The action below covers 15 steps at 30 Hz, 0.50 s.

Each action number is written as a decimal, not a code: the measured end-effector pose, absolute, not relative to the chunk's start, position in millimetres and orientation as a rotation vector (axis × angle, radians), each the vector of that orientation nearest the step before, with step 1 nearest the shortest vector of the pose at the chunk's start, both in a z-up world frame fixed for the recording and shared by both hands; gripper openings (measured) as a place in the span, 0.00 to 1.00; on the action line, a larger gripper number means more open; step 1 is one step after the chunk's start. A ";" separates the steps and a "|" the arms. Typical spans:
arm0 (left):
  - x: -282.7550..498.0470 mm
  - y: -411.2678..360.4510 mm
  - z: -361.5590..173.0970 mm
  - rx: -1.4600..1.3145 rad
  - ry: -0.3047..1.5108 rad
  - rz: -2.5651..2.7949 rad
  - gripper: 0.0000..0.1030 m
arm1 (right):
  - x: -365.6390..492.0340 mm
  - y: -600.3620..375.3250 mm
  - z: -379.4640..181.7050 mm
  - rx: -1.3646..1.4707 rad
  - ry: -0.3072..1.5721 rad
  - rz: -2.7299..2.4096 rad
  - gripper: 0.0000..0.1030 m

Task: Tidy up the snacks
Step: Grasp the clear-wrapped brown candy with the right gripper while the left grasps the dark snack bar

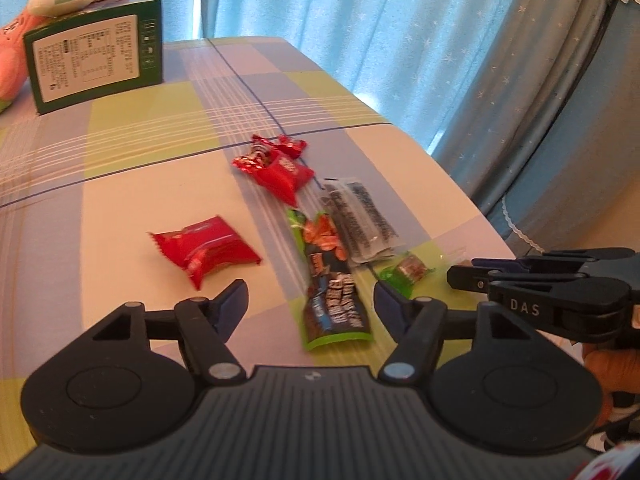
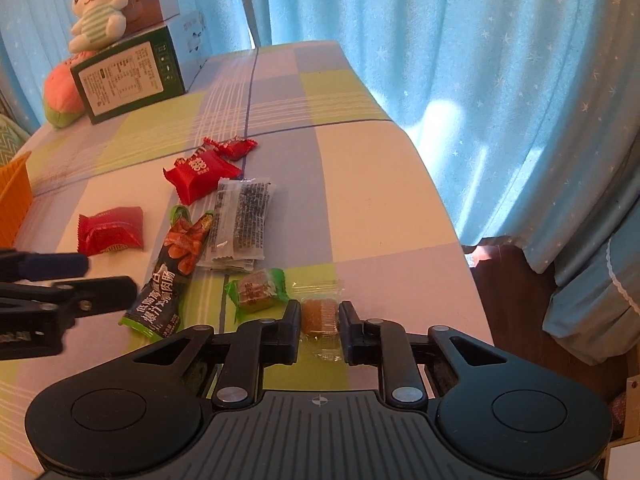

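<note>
Crowding right tongs (image 2: 319, 322): green candy (image 2: 258, 290), sausage stick (image 2: 172, 272).

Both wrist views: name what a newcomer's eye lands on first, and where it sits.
The scatter of snacks on the checked tablecloth stands out: red packets, a long green sausage stick and clear sachets mid-table. Nearest, the right gripper straddles an amber candy at the table's near edge, while the left gripper hangs open over the sausage stick's near end. At the far left corner, a plush rabbit sits on a green box.
</note>
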<state>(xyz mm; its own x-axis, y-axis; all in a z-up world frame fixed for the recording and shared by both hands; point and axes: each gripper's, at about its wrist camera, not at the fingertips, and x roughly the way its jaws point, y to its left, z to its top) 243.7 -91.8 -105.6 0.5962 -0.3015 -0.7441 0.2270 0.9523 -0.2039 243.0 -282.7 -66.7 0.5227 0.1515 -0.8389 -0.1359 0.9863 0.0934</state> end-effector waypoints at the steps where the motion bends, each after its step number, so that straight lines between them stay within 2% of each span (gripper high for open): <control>1: 246.1 -95.2 -107.9 -0.090 0.877 -0.313 0.61 | 241.1 -284.8 -64.0 0.027 1.003 0.168 0.20; 12: 264.6 -119.9 -128.7 0.008 0.855 -0.329 0.28 | 232.4 -289.4 -51.5 0.056 0.994 0.161 0.20; 15: 261.1 -120.4 -128.7 0.025 0.854 -0.337 0.27 | 230.4 -287.2 -49.8 0.063 0.996 0.167 0.20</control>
<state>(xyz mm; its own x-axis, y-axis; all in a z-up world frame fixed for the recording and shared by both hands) 261.1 -120.4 -128.7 0.6071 -0.2819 -0.7429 0.3019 0.9467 -0.1125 230.4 -287.2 -49.8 0.5321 0.1687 -0.8297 -0.1110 0.9854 0.1292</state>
